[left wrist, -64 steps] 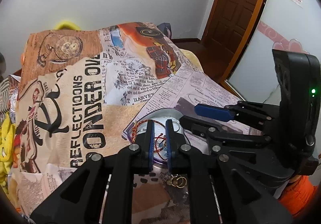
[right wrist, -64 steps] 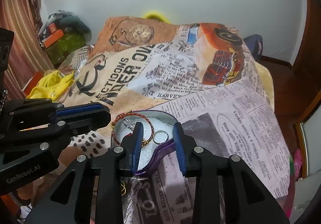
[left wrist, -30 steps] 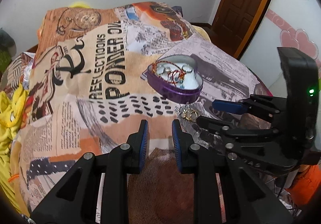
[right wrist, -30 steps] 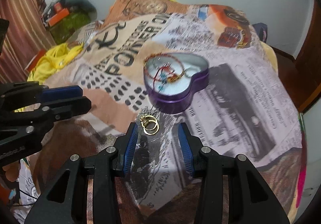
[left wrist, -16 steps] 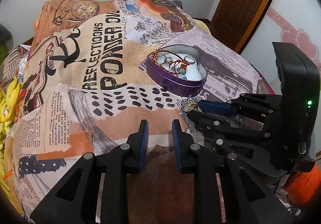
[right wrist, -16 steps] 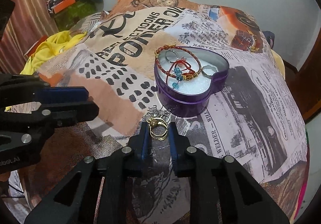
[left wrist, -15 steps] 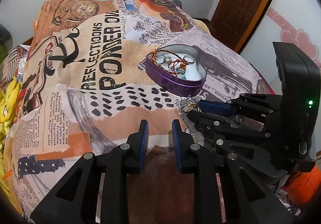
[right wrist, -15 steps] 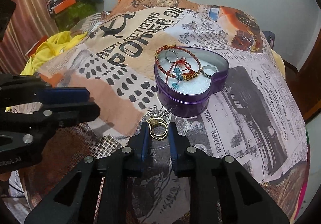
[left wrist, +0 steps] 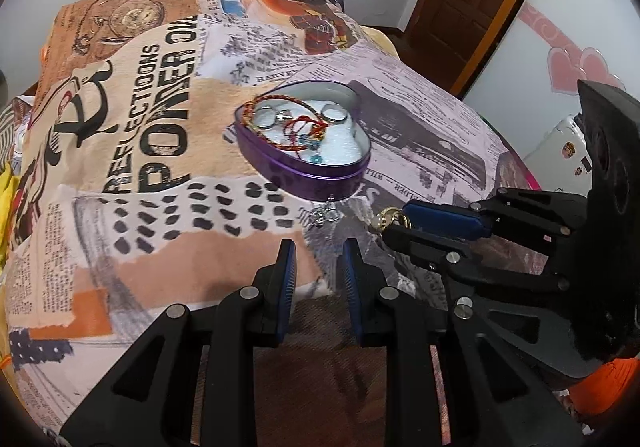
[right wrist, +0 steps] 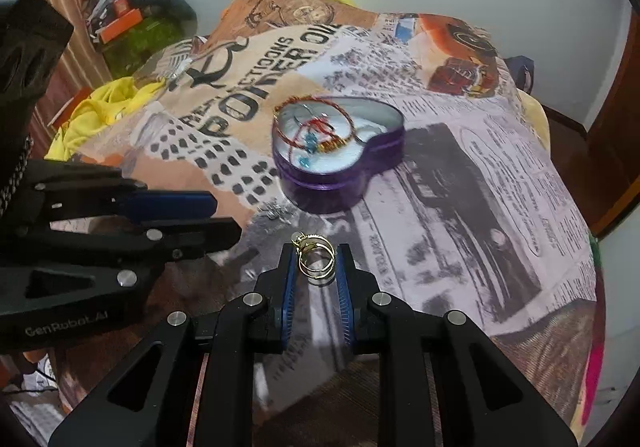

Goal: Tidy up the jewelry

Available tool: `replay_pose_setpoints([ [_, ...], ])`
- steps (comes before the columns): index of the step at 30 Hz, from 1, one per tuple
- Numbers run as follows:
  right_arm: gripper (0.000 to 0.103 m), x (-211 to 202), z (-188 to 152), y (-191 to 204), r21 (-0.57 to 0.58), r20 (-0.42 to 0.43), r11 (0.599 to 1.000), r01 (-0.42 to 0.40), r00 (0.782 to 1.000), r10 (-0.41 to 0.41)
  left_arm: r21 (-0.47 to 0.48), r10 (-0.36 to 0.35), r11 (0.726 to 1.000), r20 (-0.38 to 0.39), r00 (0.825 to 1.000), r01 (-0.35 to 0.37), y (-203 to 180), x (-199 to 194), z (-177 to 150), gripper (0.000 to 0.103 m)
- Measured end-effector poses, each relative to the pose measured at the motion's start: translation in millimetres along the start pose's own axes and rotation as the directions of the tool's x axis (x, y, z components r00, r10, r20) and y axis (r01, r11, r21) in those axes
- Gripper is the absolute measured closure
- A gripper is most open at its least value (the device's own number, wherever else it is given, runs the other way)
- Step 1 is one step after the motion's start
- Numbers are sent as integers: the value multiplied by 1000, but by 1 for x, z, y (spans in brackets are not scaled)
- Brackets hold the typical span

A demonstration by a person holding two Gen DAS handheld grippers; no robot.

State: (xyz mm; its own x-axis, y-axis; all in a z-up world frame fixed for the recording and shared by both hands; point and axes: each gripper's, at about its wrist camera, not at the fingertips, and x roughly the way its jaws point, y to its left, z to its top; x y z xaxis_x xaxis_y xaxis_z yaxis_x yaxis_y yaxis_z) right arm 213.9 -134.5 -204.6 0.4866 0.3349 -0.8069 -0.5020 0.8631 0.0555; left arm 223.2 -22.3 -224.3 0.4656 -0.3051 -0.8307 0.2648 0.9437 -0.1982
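Since half a second ago, the right gripper [right wrist: 314, 261] has lifted the gold rings [right wrist: 316, 257] clear of the printed blanket [right wrist: 460, 167], fingers clamped on them, evidently for transfer. Destination appears to be the purple heart tin [right wrist: 338, 155], just ahead, already holding bracelets. A silver piece [left wrist: 322, 215] lies beside the tin. The left gripper [left wrist: 318, 259] hovers nearby, fingers parted, empty.

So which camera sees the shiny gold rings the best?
The right wrist view: the gold rings sit front and centre, pinched in the right gripper. The left wrist view shows only a small sideways glimpse of them poking past that gripper's tip.
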Motion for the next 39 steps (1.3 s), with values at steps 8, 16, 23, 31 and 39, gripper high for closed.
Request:
replay_pose_setpoints([
  [8, 86, -1, -9, -10, 22, -15, 999, -24, 1000, 24, 9, 4, 1000, -15, 1000, -4, -7, 7, 0, 80],
  [16, 96, -1, -14, -10, 4, 1, 1000, -21, 1000, 21, 5, -15, 1000, -19, 1000, 15, -11, 9, 1, 80],
  [23, 96, -10, -16, -19, 34, 21, 999, -15, 1000, 14, 9, -35, 999, -13, 999, 35, -18, 11, 5, 80],
  [31, 96, -22, -17, -34, 87, 29, 996, -15, 1000, 13, 6, -51, 999, -40, 998, 51, -23, 29, 13, 80],
  [39, 95, -21, -19, -38, 110, 21, 994, -30, 999, 28, 28, -46, 999, -31, 998, 47, -29, 38, 15, 89],
])
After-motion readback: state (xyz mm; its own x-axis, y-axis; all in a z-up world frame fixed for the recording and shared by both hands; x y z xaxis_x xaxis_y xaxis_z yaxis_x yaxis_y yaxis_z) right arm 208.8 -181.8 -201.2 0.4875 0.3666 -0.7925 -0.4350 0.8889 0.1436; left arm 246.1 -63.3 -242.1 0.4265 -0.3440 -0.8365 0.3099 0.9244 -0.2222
